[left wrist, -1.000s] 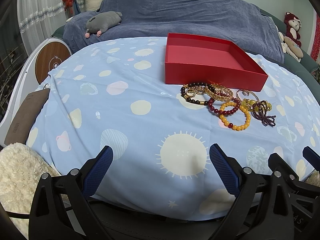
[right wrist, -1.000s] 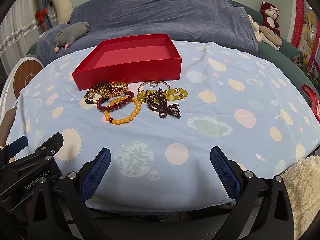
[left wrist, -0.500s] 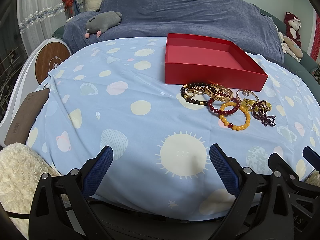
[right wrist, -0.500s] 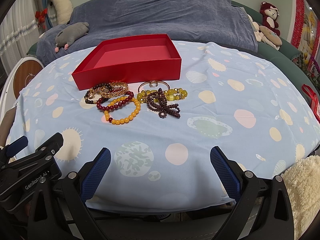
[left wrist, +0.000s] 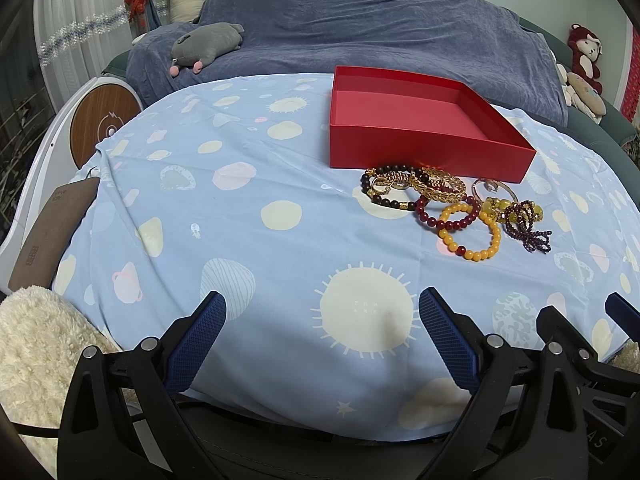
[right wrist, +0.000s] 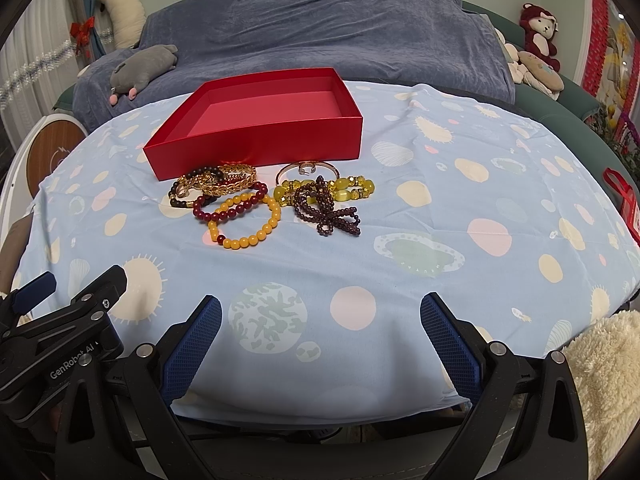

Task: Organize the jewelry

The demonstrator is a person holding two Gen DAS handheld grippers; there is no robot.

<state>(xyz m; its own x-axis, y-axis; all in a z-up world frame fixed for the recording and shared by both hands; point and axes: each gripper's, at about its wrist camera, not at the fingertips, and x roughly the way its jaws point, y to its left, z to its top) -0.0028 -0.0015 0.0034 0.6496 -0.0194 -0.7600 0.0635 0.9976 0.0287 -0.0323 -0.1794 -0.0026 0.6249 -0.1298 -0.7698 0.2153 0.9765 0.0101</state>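
Note:
An empty red box (left wrist: 424, 148) (right wrist: 256, 142) stands on the blue spotted tablecloth (left wrist: 240, 220) (right wrist: 460, 220). Just in front of it lie several bracelets: a gold chain one (left wrist: 440, 190) (right wrist: 224, 184), a dark bead one (left wrist: 380, 198), a dark red bead one (right wrist: 230, 204), a yellow bead one (left wrist: 472, 236) (right wrist: 246, 226), a purple bead bundle (left wrist: 528, 226) (right wrist: 328, 210), a yellow-green crystal one (right wrist: 344, 190) and a thin bangle (right wrist: 308, 168). My left gripper (left wrist: 322, 332) and right gripper (right wrist: 320, 332) are both open and empty, at the table's near edge, well short of the jewelry.
A blue-covered sofa (left wrist: 380, 32) with a grey plush (left wrist: 208, 44) runs behind the table. A red monkey plush (right wrist: 540, 32) sits at the right. A white round side table (left wrist: 100, 120) is at the left. Cream fleece (left wrist: 28, 340) lies by the near corners.

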